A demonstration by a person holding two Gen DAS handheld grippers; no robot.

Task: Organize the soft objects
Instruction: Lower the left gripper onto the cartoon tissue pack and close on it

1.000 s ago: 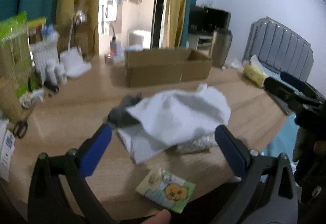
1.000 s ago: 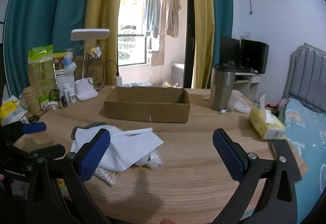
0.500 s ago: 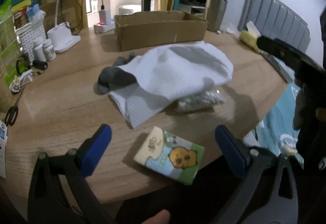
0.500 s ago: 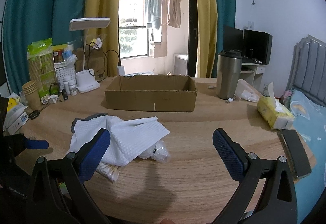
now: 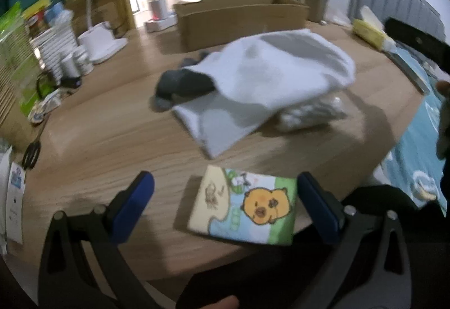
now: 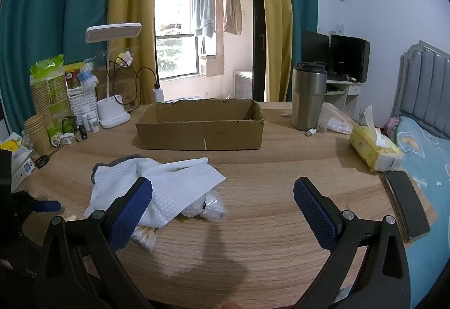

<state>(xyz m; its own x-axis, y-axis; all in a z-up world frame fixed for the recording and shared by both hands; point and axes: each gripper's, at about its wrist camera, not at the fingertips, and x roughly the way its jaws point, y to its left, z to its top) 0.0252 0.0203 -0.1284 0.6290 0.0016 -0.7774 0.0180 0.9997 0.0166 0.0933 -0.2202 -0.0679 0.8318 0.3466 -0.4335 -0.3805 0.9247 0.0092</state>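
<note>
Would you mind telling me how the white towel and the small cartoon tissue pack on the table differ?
The white towel is plain and crumpled in a loose heap, while the tissue pack is colourful, printed with a cartoon animal, and lies flat. The towel is clearly the larger and partly covers other items; the pack covers nothing. The pack sits near the table edge between the open left gripper's fingers; the towel lies farther in. Both rest on the wooden table.

a white waffle-weave cloth [image 6: 157,191] lies crumpled in a loose heap on the wooden desk [image 6: 267,238], in front of the open cardboard box [image 6: 199,126]. a dark grey soft item [image 5: 180,84] pokes out from under its far-left edge. a clear plastic bag of small white pieces [image 6: 209,206] sits partly under the cloth's near-right side. a flat tissue pack with a cartoon print [image 5: 244,207] lies near the desk's front edge, apart from the heap.
</note>
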